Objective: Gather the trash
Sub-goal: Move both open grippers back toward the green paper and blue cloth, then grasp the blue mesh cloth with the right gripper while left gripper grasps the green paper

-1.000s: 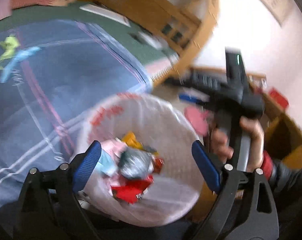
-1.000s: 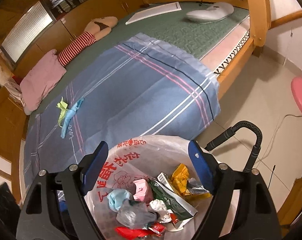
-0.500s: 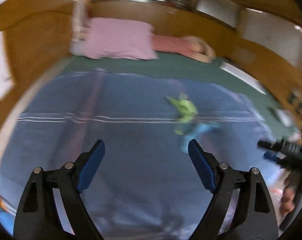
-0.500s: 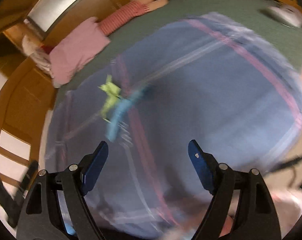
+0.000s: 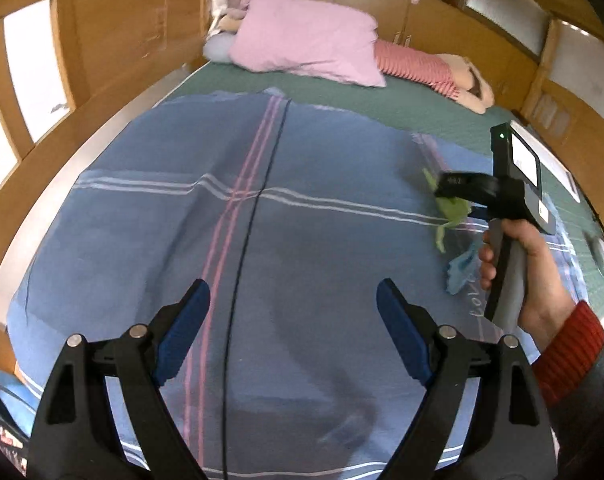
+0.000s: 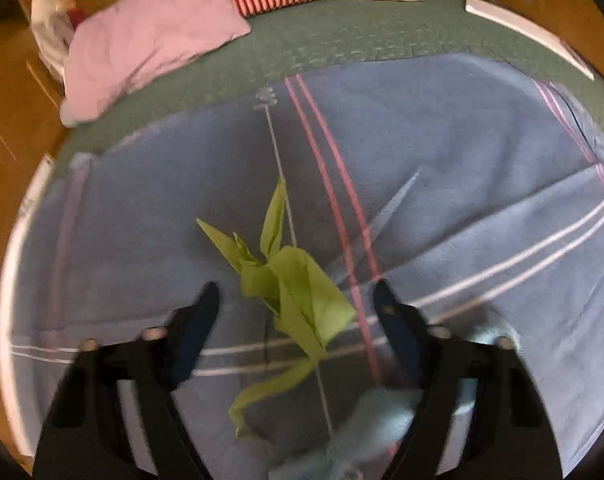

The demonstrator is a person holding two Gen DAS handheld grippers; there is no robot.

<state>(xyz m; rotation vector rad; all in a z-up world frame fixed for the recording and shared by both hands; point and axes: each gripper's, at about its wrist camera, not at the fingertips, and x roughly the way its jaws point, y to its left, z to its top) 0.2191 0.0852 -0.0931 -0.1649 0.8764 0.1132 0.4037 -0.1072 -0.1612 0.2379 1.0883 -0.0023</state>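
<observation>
A crumpled green paper scrap (image 6: 293,288) lies on the blue striped blanket (image 6: 462,208). My right gripper (image 6: 295,306) is open, its blue-padded fingers on either side of the scrap, just above it. A light blue scrap (image 6: 366,428) lies right behind it, near the bottom of the view. In the left wrist view the green scrap (image 5: 454,210) and blue scrap (image 5: 462,270) lie at the right, partly hidden by the right gripper (image 5: 462,188). My left gripper (image 5: 291,316) is open and empty over the bare blanket (image 5: 261,240).
A pink pillow (image 5: 306,36) and a striped stuffed doll (image 5: 426,68) lie at the head of the green bed (image 5: 402,104). Wooden bed rails and cabinets (image 5: 101,40) surround it. A white flat object (image 6: 530,36) lies at the far right.
Both grippers swung away from the trash bag to the bed. The right gripper has come down over the green scrap. The bag has left both views.
</observation>
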